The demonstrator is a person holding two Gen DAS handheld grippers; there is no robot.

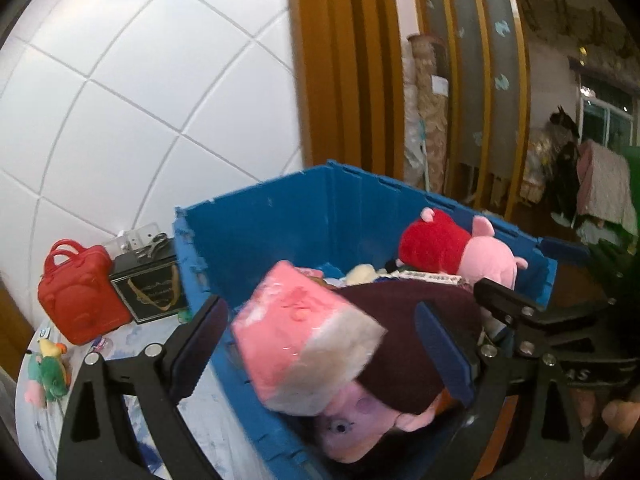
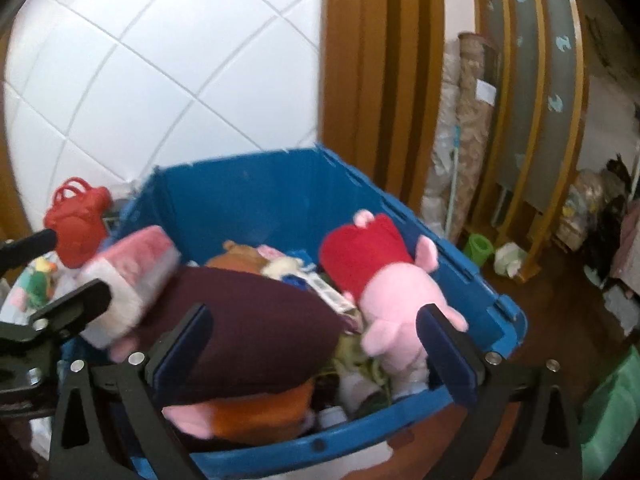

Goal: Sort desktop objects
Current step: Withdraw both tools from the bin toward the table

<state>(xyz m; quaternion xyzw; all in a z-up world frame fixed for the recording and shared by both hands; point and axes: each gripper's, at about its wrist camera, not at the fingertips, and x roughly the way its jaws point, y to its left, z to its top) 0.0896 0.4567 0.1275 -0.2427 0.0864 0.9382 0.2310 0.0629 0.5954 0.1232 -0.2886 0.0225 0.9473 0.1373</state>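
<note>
Pink packet [image 1: 304,336], blurred, is being seen over the blue crate's [image 1: 256,232] near-left rim between the spread fingers of the left gripper [image 1: 324,344]; right gripper [image 2: 316,344] is being held open above the crate.

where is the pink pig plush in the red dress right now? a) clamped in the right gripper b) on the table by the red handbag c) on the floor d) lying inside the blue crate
d: the pig plush in the red dress lies on the toy pile inside the blue crate, untouched by the open right gripper.
</note>
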